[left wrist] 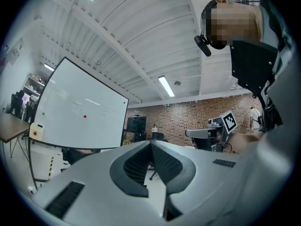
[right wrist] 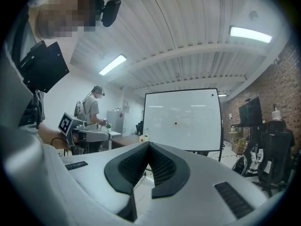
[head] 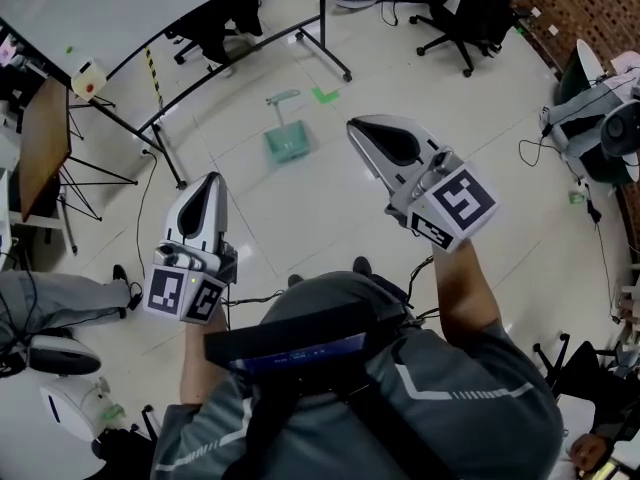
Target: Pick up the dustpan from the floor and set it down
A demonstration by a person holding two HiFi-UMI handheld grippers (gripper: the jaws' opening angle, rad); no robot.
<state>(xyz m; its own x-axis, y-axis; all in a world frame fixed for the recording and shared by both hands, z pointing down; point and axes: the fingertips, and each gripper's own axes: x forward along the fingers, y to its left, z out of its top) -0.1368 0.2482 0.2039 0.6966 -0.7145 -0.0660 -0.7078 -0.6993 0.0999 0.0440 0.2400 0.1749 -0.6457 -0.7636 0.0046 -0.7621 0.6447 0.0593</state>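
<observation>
A teal dustpan (head: 287,142) lies on the pale floor ahead of me, its long handle pointing away, and the head view shows it slightly blurred. My left gripper (head: 210,181) is held level in the air, below and left of the dustpan in that view. Its jaws are shut, with nothing between the ribbed pads (left wrist: 141,164). My right gripper (head: 359,128) hangs just right of the dustpan, well above the floor, also shut and holding nothing. Neither gripper view shows the dustpan; both look across the room, where the left gripper (left wrist: 151,143) and right gripper (right wrist: 149,144) point level.
A wheeled whiteboard (head: 120,8) stands at the back left, its base bar near the dustpan. A green tape mark (head: 325,95) is on the floor. A black office chair (head: 462,8) sits at the back right. Another person's legs (head: 60,298) are at left, and a brick wall (left wrist: 188,121) lies beyond.
</observation>
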